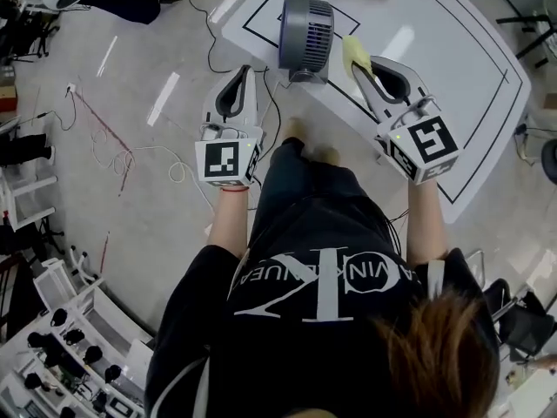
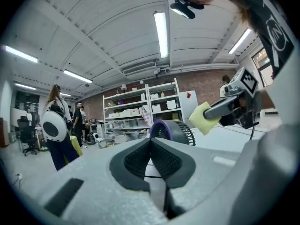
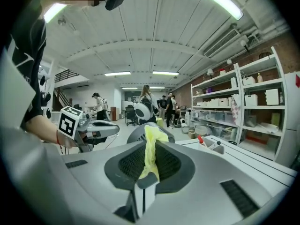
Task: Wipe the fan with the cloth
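1. The right tool [image 1: 364,70] pinches the yellow cloth [image 1: 352,53], whose free end sticks out just beside the fan [image 1: 306,35], likely ready for wiping.
2. The left tool [image 1: 243,72] is closed and empty, near the fan's other side.
3. The fan stands upright at the surface [image 1: 452,59] edge.

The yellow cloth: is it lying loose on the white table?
No: the right gripper view shows the yellow cloth clamped between the shut jaws of the right gripper.
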Available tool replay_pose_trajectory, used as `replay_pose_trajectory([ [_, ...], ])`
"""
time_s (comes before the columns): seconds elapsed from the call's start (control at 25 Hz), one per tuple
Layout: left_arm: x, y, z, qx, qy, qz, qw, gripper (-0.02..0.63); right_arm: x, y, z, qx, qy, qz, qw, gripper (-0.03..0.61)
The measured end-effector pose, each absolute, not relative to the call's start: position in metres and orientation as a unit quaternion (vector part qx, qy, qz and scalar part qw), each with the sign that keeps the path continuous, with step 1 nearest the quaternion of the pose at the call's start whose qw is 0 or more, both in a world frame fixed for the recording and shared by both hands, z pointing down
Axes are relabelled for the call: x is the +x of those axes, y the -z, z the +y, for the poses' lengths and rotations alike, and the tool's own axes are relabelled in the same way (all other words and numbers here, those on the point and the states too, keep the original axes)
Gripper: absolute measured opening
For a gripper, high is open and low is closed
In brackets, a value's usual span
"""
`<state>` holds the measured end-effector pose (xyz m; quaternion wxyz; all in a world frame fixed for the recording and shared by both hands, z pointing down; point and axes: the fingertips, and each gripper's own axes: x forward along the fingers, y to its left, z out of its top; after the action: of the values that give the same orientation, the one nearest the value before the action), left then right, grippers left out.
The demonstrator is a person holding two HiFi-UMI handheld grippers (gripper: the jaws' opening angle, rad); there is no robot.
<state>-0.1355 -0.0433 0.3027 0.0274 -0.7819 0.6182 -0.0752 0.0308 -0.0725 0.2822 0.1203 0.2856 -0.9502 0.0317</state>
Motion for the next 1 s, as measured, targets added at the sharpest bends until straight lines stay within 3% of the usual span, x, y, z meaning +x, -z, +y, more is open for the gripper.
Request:
replay_pose_trajectory([
  [1.0, -0.164, -0.231, -0.041, -0.761, 0.008, 0.648, 0.018, 0.009, 0.040, -0.217, -0.070, 0.325, 0.008, -0.944, 0.063, 0.038],
])
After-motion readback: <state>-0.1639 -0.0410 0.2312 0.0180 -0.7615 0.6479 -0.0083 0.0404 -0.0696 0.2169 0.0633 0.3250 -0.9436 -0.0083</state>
